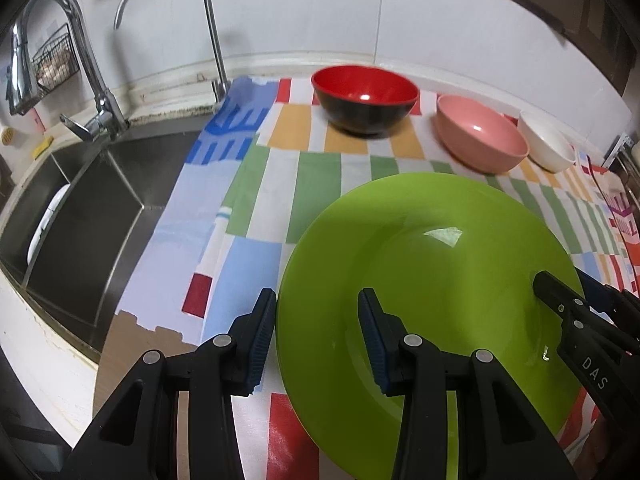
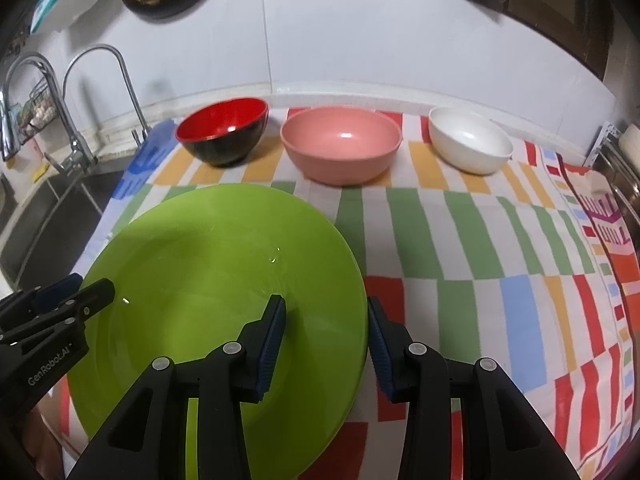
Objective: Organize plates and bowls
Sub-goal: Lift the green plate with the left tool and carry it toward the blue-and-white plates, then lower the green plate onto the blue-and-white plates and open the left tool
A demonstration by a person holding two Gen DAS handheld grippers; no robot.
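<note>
A large green plate (image 1: 432,280) lies on the patterned cloth; it also shows in the right wrist view (image 2: 208,280). My left gripper (image 1: 316,312) is open, its jaws straddling the plate's left rim. My right gripper (image 2: 326,316) is open, its jaws straddling the plate's right rim. Behind the plate stand a red-and-black bowl (image 1: 364,98), a pink bowl (image 1: 480,136) and a white bowl (image 1: 546,144) in a row; they also show in the right wrist view: red-and-black bowl (image 2: 222,130), pink bowl (image 2: 340,142), white bowl (image 2: 470,144).
A steel sink (image 1: 80,216) with two taps (image 1: 100,92) lies to the left of the cloth. A wire basket (image 1: 52,60) hangs on the wall behind it. The colourful cloth (image 2: 480,240) stretches to the right. A metal rack edge (image 2: 616,168) stands at far right.
</note>
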